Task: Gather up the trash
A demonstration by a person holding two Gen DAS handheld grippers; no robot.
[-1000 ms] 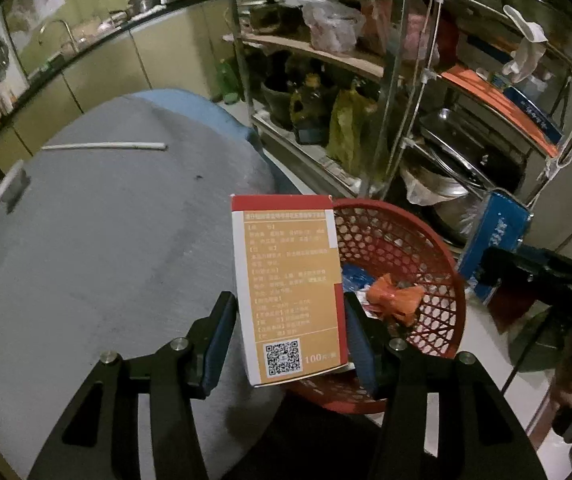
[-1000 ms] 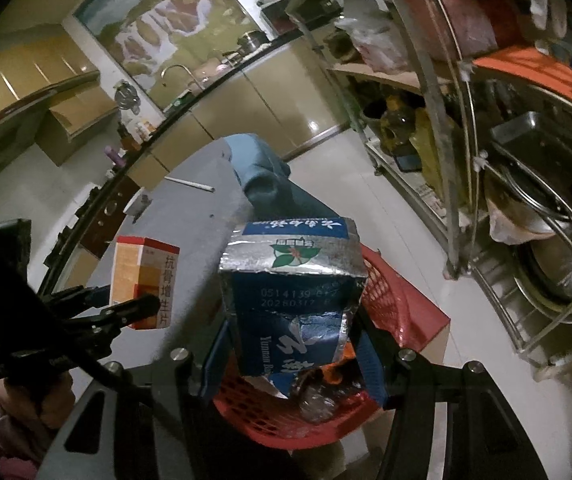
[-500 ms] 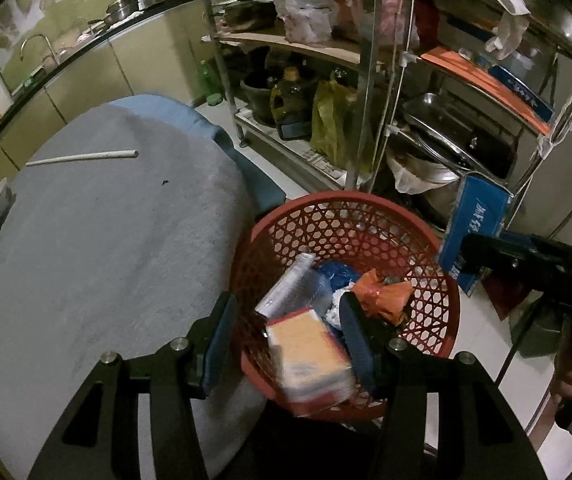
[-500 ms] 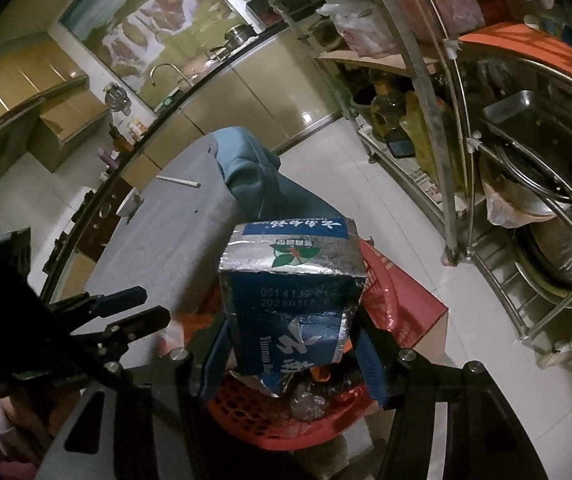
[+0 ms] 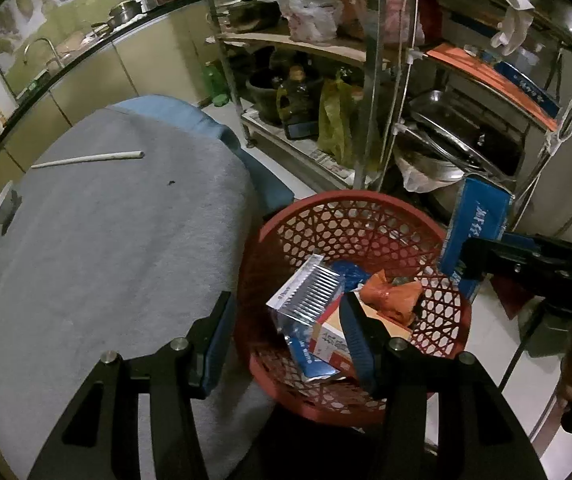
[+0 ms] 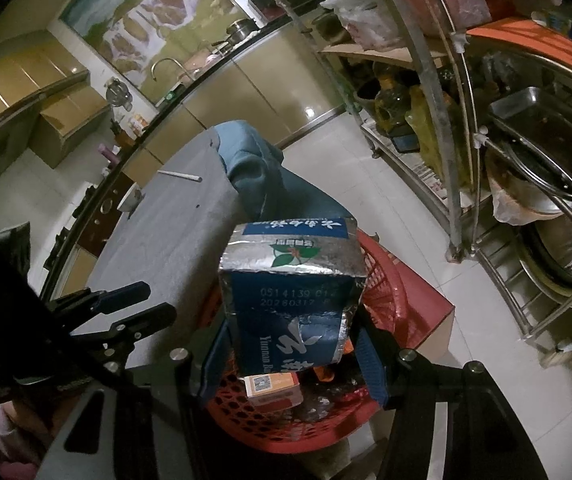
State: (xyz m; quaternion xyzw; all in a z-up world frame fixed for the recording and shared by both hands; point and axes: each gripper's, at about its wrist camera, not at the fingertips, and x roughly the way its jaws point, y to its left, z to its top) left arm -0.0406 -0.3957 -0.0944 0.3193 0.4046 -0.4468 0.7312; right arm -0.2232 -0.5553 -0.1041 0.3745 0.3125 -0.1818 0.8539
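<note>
A red mesh basket (image 5: 350,216) stands on the floor beside the round table and holds several pieces of trash: a silver-and-blue packet (image 5: 306,296), an orange wrapper (image 5: 390,296) and the orange-and-white box (image 5: 334,340), which also shows in the right wrist view (image 6: 271,388). My left gripper (image 5: 286,340) is open and empty over the basket's near rim. My right gripper (image 6: 290,352) is shut on a blue-and-silver carton (image 6: 292,292) and holds it above the basket (image 6: 382,276). The carton also shows in the left wrist view (image 5: 478,220).
A round table with a grey cloth (image 5: 105,240) lies left of the basket, with a white stick (image 5: 89,158) and a small white object (image 5: 3,208) on it. A crowded metal rack (image 5: 370,80) stands behind the basket. Tiled floor (image 6: 406,224) lies to the right.
My left gripper opened and let go of the orange-and-white box, which fell into the red basket. My right gripper still holds the blue carton above the basket.
</note>
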